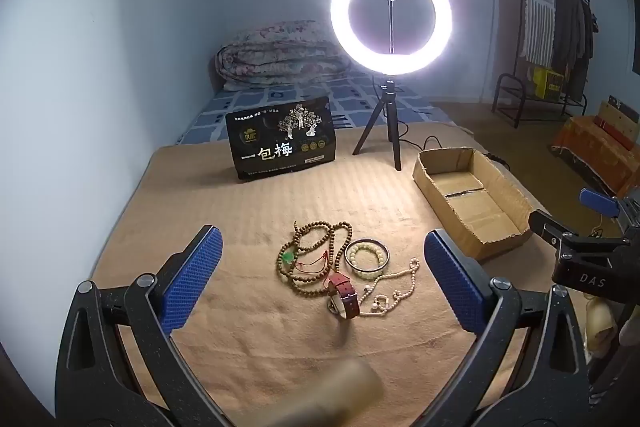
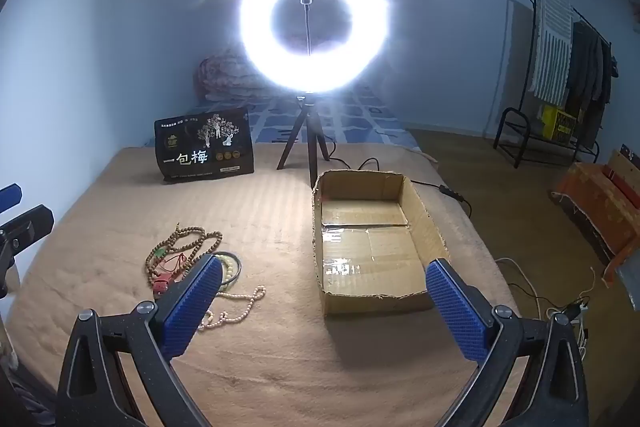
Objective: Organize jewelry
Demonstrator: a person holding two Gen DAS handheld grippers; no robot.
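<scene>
A pile of jewelry lies on the tan blanket (image 1: 248,211): a brown bead necklace (image 1: 316,255) with a green pendant, a pale bead bracelet inside a dark bangle (image 1: 367,254), a red-strap watch (image 1: 343,294) and a white pearl strand (image 1: 394,289). My left gripper (image 1: 320,279) is open and empty, hovering just short of the pile. My right gripper (image 2: 324,303) is open and empty, in front of the cardboard box (image 2: 424,223). The box also shows in the left wrist view (image 1: 436,195). The brown necklace (image 2: 180,247) and pearl strand (image 2: 240,303) lie left of the right gripper.
A lit ring light on a tripod (image 1: 390,131) and a black snack bag (image 1: 280,139) stand at the blanket's far side. A folded quilt (image 1: 280,55) lies beyond. A clothes rack (image 2: 560,75) stands at the right. Cables (image 2: 532,283) run right of the blanket.
</scene>
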